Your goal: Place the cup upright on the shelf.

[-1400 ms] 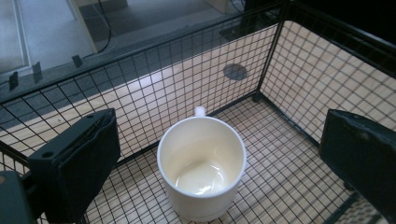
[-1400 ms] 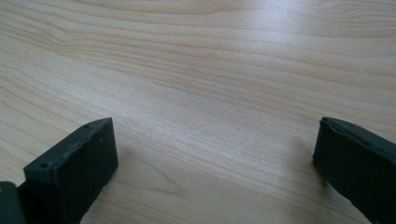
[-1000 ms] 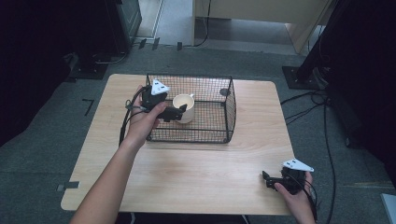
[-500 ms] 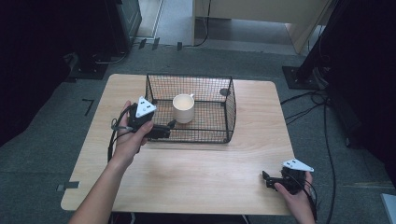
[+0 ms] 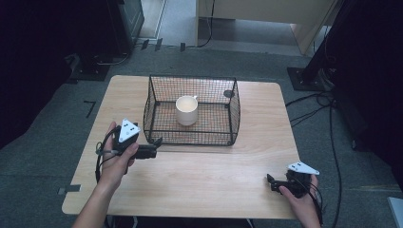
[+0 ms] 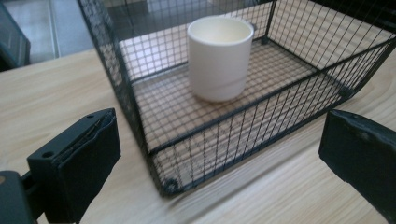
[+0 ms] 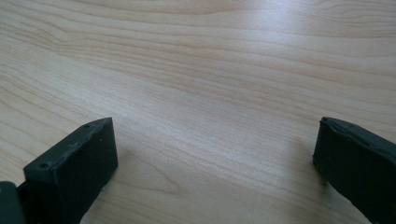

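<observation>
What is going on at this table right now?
A person holds a pair of tongs in each hand over a light wooden table. The left tongs are open and empty, just outside the near left corner of a black wire mesh basket. A white ceramic mug stands upright inside the basket, untouched. The right tongs rest open at the table's near right edge, holding nothing.

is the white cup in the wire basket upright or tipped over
Upright. The white cup stands on its base on the floor of the wire basket, with its open mouth facing up.
</observation>
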`<state>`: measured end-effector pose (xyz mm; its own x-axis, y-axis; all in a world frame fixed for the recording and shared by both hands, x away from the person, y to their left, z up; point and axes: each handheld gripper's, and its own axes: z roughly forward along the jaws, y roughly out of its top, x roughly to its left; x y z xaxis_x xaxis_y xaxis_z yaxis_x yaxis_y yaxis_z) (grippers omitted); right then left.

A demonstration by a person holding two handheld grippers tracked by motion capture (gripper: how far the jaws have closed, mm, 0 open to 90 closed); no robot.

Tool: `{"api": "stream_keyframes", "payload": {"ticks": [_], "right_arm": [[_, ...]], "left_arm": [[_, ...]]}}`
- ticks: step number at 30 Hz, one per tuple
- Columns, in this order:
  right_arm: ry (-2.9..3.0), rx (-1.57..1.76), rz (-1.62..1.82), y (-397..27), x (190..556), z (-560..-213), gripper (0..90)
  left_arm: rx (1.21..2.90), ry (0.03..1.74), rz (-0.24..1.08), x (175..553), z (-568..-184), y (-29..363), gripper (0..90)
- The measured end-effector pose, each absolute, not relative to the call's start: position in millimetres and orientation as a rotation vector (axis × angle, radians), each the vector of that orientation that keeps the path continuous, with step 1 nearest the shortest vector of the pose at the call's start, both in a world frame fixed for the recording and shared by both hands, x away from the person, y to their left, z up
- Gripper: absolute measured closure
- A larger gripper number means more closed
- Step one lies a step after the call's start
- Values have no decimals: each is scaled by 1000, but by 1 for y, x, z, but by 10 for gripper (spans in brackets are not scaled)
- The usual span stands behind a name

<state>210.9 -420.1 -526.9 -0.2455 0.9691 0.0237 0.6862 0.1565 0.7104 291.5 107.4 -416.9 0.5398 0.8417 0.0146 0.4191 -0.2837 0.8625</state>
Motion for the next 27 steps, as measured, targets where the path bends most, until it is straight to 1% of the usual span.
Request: {"api": "stream_keyframes", "payload": {"ticks": [14,25,27], "right_arm": [[1998,1571,855,-420,211,-527,0],[1998,1572,855,-420,211,-527,0],[1998,1572,855,-420,211,-527,0]], "left_arm": [[1893,1140,594,270,-458,150,0],[1893,1226,572,258,-487,172,0],[1909,1237,591,256,-491,175,0]]}}
